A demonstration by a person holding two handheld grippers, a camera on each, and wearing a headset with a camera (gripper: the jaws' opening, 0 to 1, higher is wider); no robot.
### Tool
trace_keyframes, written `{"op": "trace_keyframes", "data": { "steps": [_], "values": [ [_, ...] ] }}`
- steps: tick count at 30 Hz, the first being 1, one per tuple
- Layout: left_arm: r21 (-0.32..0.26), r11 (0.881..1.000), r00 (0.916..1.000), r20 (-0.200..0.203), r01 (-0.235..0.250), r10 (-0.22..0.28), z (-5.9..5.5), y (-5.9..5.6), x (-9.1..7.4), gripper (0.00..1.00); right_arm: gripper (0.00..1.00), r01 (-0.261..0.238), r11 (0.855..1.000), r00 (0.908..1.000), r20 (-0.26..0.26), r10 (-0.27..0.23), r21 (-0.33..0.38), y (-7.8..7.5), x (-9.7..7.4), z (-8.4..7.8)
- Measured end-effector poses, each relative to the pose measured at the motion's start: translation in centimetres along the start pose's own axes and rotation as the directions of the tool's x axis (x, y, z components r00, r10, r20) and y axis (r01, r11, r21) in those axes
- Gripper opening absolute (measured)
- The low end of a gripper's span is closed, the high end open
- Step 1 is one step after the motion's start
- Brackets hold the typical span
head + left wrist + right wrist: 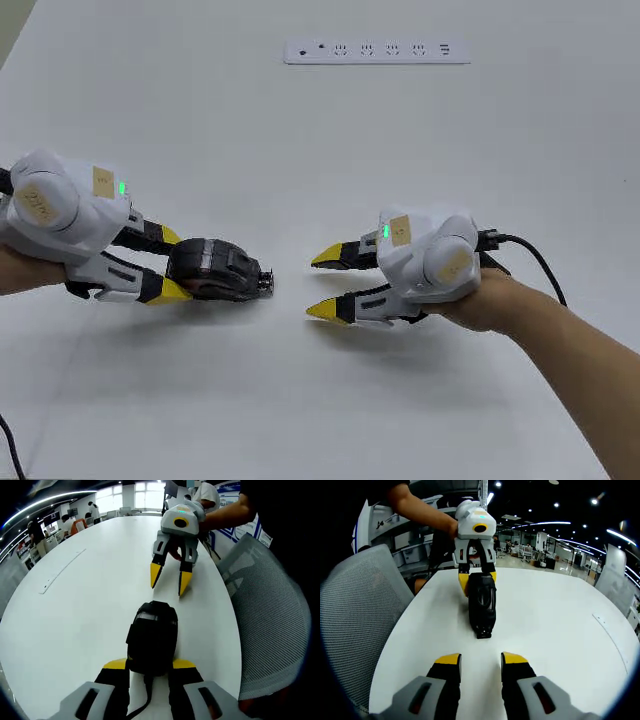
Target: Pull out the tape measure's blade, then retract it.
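L gripper [172, 264] clamps tape measure [215, 268] lying on table [300, 150], R gripper [323, 285] open near its hook [267, 282]; if R closes off-centre, hook prob. slips & blade won't come out.

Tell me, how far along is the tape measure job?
Just starting. Done: the left hand-held gripper is shut on the tape measure, holding it on the table. In hand: the right hand-held gripper is open, pointing at the blade's hook but apart from it. Left: grab the hook, pull the blade out, then let it slide back in.
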State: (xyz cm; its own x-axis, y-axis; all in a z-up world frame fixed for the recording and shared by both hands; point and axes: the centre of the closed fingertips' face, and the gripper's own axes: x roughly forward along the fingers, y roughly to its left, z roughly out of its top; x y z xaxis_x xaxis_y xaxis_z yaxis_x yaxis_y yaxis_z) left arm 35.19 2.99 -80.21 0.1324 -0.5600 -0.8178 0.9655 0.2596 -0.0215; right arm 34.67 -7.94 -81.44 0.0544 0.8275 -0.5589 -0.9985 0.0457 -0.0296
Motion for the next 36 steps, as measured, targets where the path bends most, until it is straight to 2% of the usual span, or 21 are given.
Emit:
{"op": "trace_keyframes", "data": {
  "steps": [11,15,18,36],
  "values": [
    [0.004,1.0,1.0,-0.008,0.005,-0.005,0.1,0.0,0.0,0.25,0.28,-0.006,1.0,0.9998,0.019,0.006,0.02,-0.2,1.3,0.7],
    [0.008,1.0,0.9999,-0.01,-0.009,0.009,0.1,0.1,0.0,0.25,0.27,-0.009,1.0,0.9997,0.025,0.009,0.021,-0.2,1.9,1.0],
    [-0.012,1.0,0.9999,0.005,-0.01,0.01,0.1,0.2,0.0,0.25,0.26,-0.011,1.0,0.9996,0.025,0.01,0.018,-0.3,2.3,1.1],
    [-0.006,1.0,0.9999,-0.006,0.008,-0.008,0.1,0.2,0.1,0.25,0.2,-0.021,1.0,0.9996,0.019,0.021,0.015,-0.8,4.0,1.3]
  ]
}}
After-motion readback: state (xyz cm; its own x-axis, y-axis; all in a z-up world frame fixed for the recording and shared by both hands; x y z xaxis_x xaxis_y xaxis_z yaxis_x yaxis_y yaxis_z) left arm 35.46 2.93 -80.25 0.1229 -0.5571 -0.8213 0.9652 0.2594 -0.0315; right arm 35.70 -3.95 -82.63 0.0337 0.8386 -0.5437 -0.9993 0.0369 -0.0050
